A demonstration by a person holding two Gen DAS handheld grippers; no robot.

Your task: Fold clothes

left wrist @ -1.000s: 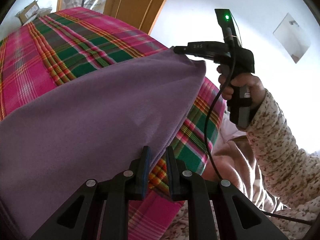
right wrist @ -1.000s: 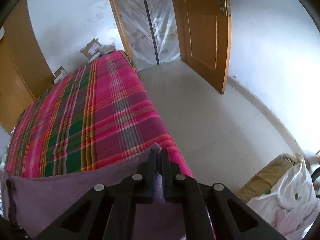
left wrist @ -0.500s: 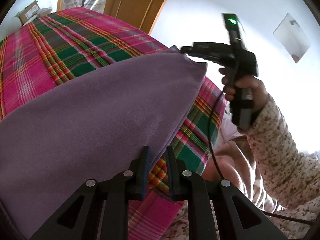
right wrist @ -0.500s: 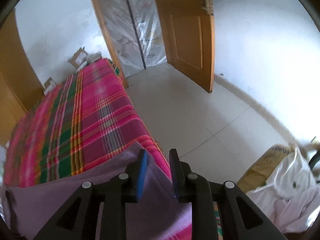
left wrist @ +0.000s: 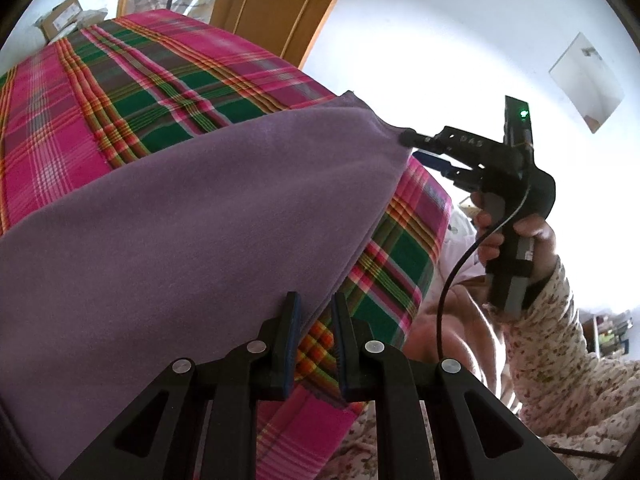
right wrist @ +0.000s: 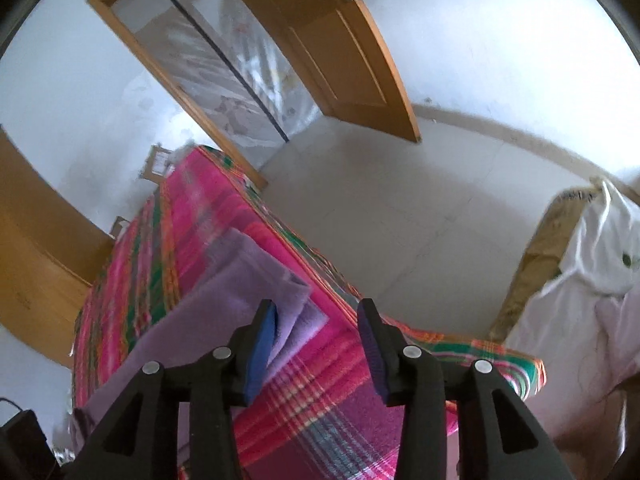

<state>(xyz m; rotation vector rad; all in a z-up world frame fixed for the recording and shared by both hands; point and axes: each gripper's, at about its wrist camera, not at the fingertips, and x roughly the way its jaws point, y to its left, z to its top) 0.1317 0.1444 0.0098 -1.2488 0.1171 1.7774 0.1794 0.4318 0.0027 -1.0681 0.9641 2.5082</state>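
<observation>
Right gripper [right wrist: 316, 336] (hand [left wrist: 516, 236] upright on its grip) hangs spread, empty, beside the purple garment [left wrist: 192, 216]; left gripper [left wrist: 314, 320] slightly parted, gripping nothing.

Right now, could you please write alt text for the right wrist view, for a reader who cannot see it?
The right tool is open, holding nothing, just beside a corner of the folded purple garment lying on a pink plaid bedspread. Beyond are a pale tiled floor and an open wooden door.
</observation>
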